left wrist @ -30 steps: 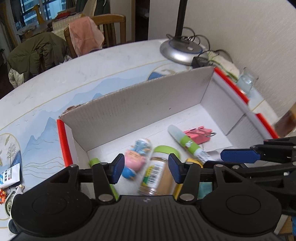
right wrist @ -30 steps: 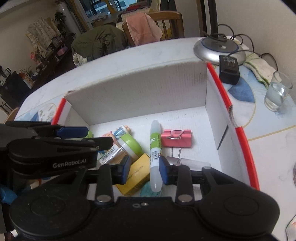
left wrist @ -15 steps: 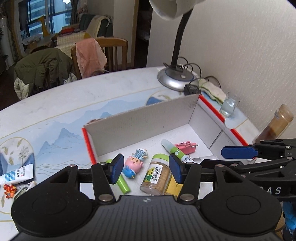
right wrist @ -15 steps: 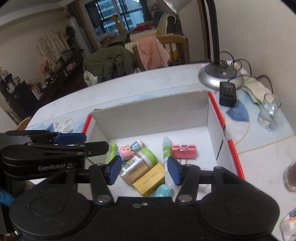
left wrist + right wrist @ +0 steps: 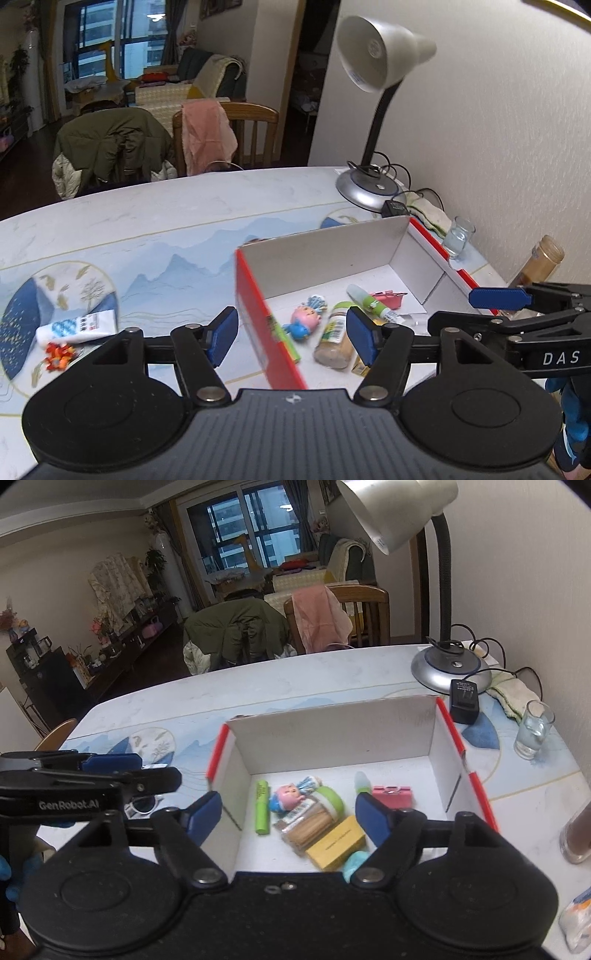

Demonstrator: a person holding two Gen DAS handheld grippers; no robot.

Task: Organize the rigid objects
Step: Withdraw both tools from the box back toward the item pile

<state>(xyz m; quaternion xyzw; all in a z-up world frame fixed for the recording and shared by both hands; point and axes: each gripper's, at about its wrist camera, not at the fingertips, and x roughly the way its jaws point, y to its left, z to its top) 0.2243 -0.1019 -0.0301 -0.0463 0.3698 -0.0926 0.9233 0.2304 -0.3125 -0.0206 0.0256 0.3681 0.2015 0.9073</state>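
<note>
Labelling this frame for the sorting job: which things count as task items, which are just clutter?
Task items:
- red-edged box
- green marker
- doll
- spice jar
- yellow carton
- glue stick
- pink binder clip
- tube, outside the box

Clutter:
- desk lamp
- charger
- glass
- cloth

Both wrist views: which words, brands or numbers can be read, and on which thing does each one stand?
"GenRobot.AI": on the side of the left tongs, seen in the right wrist view.
"DAS": on the side of the right tongs, seen in the left wrist view; the word may run on out of frame.
Labels on the spice jar, glue stick, yellow box and white tube: too small or blurred to read.
</note>
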